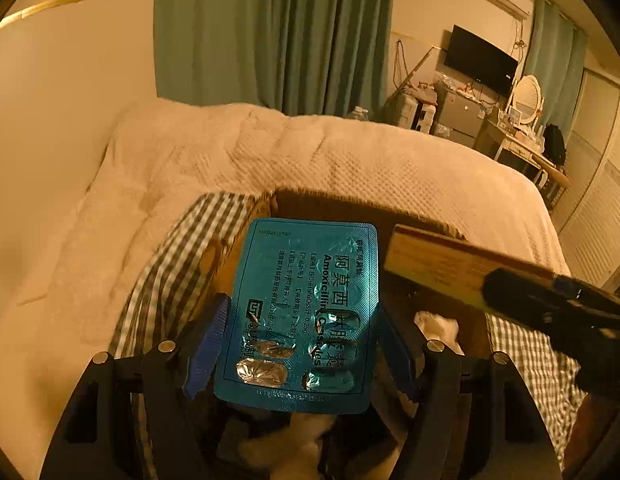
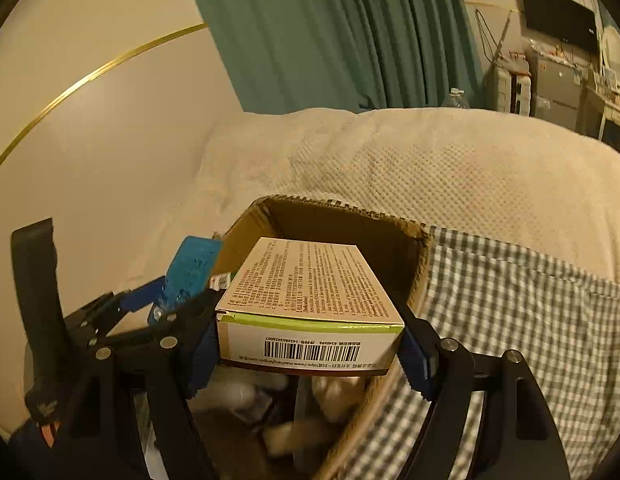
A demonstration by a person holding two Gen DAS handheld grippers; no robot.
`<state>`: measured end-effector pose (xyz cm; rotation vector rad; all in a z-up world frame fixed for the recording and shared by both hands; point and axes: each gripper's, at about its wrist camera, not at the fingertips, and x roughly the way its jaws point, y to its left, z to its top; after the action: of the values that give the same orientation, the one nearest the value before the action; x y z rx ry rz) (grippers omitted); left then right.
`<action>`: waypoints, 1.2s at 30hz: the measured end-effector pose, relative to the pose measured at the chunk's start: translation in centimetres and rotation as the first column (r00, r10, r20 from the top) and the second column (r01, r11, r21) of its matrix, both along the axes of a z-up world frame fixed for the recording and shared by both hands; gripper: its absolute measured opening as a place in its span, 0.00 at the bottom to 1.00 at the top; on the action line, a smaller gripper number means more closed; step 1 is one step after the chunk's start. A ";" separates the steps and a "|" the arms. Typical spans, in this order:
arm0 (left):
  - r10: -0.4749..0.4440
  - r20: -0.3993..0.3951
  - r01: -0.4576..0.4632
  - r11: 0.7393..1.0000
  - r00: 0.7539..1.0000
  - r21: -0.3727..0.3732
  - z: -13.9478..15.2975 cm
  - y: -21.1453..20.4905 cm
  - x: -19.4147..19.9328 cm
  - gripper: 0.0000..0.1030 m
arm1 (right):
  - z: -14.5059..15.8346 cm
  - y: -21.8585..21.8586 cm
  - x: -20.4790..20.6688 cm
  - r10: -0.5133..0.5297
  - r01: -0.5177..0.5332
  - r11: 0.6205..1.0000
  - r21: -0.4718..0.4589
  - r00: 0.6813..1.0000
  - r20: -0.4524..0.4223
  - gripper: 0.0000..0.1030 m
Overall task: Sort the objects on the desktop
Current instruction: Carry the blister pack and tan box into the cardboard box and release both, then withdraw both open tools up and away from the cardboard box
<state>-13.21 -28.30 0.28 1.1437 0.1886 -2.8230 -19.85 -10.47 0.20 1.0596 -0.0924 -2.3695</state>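
My left gripper (image 1: 302, 320) is shut on a teal blister pack of capsules (image 1: 306, 280), its blue pads pressing both long edges. The pack hangs over an open cardboard box (image 1: 333, 204). My right gripper (image 2: 310, 332) is shut on a beige medicine box (image 2: 310, 280) with a green stripe and a barcode, held level over the same cardboard box (image 2: 341, 220). In the left wrist view the medicine box (image 1: 437, 264) comes in from the right. In the right wrist view the blister pack (image 2: 192, 272) shows at the left, beside the carton's left wall.
The cardboard box stands on a checked cloth (image 2: 509, 300) at the edge of a bed with a cream blanket (image 2: 429, 160). White crumpled items (image 2: 333, 396) lie inside the carton. A green curtain (image 1: 270, 40), a TV (image 1: 481, 60) and a cluttered dresser stand beyond.
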 end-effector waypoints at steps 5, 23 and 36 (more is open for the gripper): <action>0.021 0.041 -0.019 0.999 0.999 -0.032 -0.6 0.4 -1.7 0.91 | -1.8 0.2 -2.5 -0.007 0.008 0.998 -0.056 1.000 0.017 0.74; 0.013 -0.004 -0.013 1.000 1.000 -0.015 5.7 5.5 4.5 0.97 | 2.2 10.4 3.2 -0.244 0.244 0.970 0.009 0.970 0.000 0.88; -0.015 -0.021 0.014 0.999 1.000 -0.035 8.7 12.9 12.3 1.00 | 7.6 18.0 14.8 -0.340 0.350 0.930 0.110 0.935 -0.096 0.99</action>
<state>-0.87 -15.39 8.94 1.1125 0.1331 -2.8405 -5.06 7.55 7.83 1.0830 -0.1112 -2.7623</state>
